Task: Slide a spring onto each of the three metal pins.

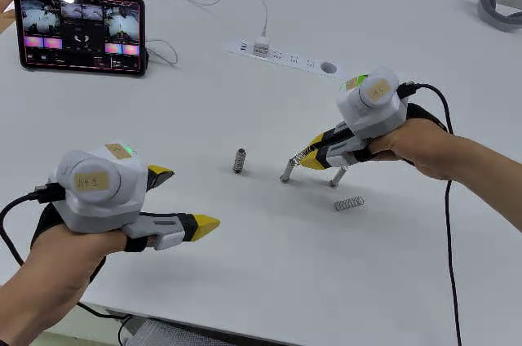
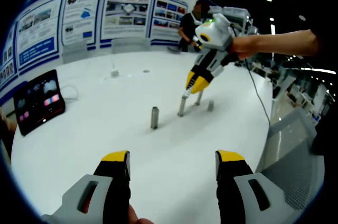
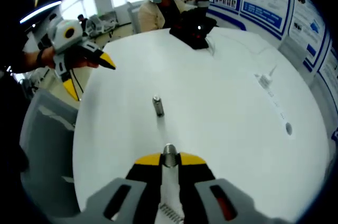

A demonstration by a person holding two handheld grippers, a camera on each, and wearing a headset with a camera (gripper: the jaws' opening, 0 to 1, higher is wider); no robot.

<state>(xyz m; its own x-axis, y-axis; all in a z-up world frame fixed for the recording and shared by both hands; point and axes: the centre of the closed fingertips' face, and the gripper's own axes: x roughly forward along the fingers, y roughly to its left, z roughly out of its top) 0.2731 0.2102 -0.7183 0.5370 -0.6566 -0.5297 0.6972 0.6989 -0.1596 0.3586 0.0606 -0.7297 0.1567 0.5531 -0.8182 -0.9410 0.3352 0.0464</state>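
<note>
1. Your right hand-held gripper (image 1: pixel 314 153) pinches a spring (image 1: pixel 300 155) at the middle pin (image 1: pixel 287 171); line the coil up with the pin's axis, then lower gently.
2. Your left hand-held gripper (image 1: pixel 183 197) gapes wide, empty.

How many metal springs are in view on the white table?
3. One coiled metal spring stands upright at left, one is held in the right tool, one lies loose beside it.

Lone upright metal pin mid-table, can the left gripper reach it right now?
Probably yes: the left gripper stands open and empty, bare white table lies between it and the lone metal pin, and the right gripper is off at another pin.
</note>
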